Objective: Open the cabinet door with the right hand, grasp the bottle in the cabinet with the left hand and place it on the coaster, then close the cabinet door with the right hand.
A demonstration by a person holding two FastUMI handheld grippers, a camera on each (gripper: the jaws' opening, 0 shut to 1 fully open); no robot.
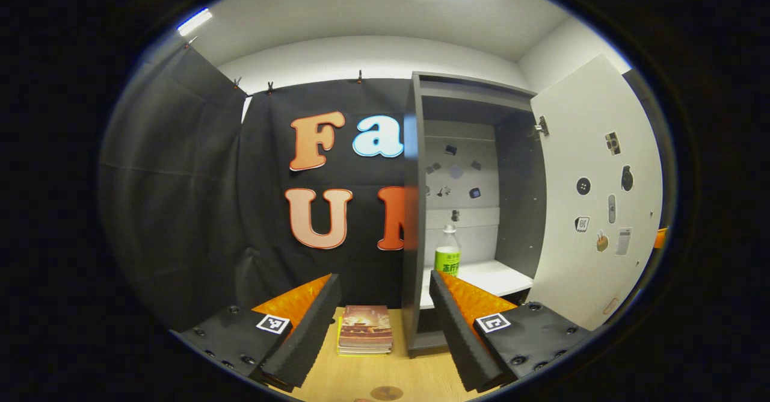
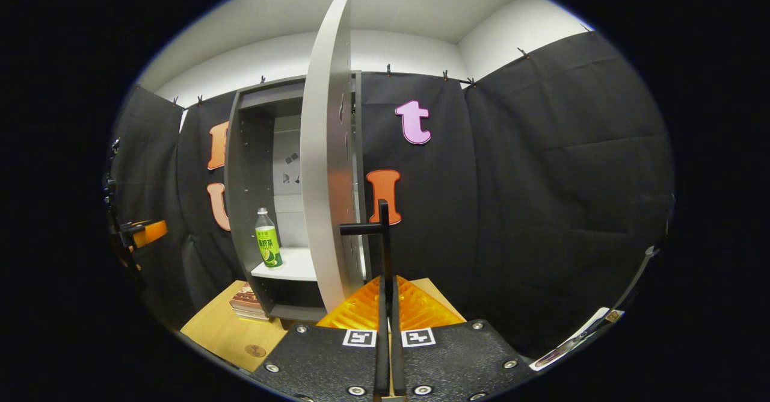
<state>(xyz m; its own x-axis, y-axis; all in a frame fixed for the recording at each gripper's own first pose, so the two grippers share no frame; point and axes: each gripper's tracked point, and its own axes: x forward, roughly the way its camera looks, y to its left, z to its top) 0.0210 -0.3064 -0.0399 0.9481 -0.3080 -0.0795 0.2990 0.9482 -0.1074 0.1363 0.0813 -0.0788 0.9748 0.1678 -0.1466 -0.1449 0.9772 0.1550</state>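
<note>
Booth: black cloth walls all round, wooden counter (image 1: pixel 361 378) below, cabinet (image 1: pixel 415 209) standing on it.
Cabinet door (image 1: pixel 592 209): swung wide, edge-on beside the right gripper (image 2: pixel 385 296), whose fingers are pressed together on nothing.
Books (image 1: pixel 365 328): stacked just left of the cabinet base.
Left gripper (image 1: pixel 385 312): fingers spread, well short of the shelf.
Bottle (image 1: pixel 447 251): upright on the white shelf, near the front left.
Coaster (image 1: pixel 386 393): on the counter, nearest the camera.
Risk: clipping the left cabinet wall or tipping the tall bottle.
Room: open on the bottle's right side.
</note>
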